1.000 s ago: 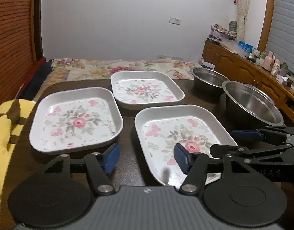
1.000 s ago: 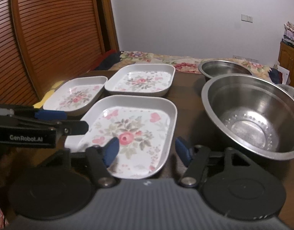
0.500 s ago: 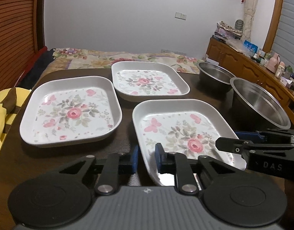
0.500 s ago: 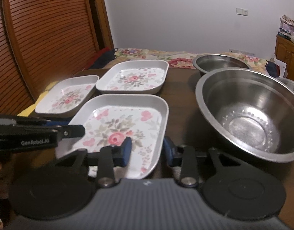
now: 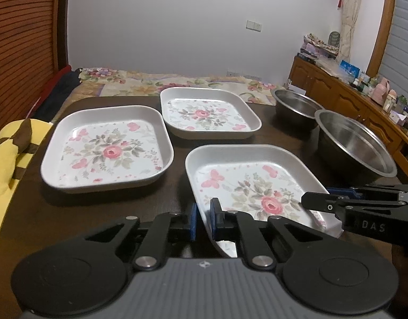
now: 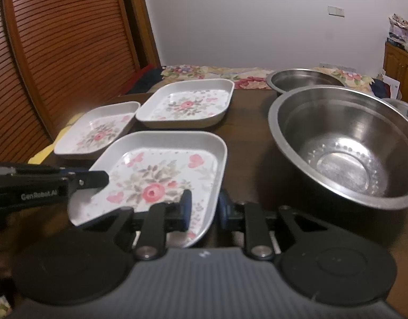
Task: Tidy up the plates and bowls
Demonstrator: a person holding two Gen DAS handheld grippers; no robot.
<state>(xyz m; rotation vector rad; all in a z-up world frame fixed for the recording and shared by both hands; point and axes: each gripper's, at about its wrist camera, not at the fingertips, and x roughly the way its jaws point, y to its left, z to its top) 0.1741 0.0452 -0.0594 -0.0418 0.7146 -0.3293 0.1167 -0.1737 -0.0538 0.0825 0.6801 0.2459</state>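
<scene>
Jaws of both grippers pinch the same floral plate (image 5: 257, 186) at its near edge. The left gripper (image 5: 203, 219) has just been closing, and its blue pads now press the plate's near-left rim from outside and inside. The right gripper (image 6: 202, 210) has also just been closing; one pad sits inside the plate and the other outside its near-right wall, the rim caught between them, seemingly in contact.

From the left wrist camera the right gripper reaches in from the right, its black fingers over the plate's near-right corner. From the right wrist camera the left gripper enters from the left, over the plate's near-left corner. The held plate looks slightly raised at its near edge, though whether it has left the dark tabletop (image 5: 177, 164) cannot be told.

Beyond the left jaws and to their left lies a second floral plate (image 5: 108, 148), flat on the tabletop. A third floral plate (image 5: 209, 113) lies farther ahead, just beside both others and touching neither. To the right of the right jaws stands a large steel bowl (image 6: 344, 143), close beside the held plate. A smaller steel bowl (image 6: 302, 81) stands behind it. Past the tabletop's far edge lies a bed with a flowered cover (image 5: 161, 82). A yellow cushion (image 5: 10, 159) sits at the tabletop's left edge.
</scene>
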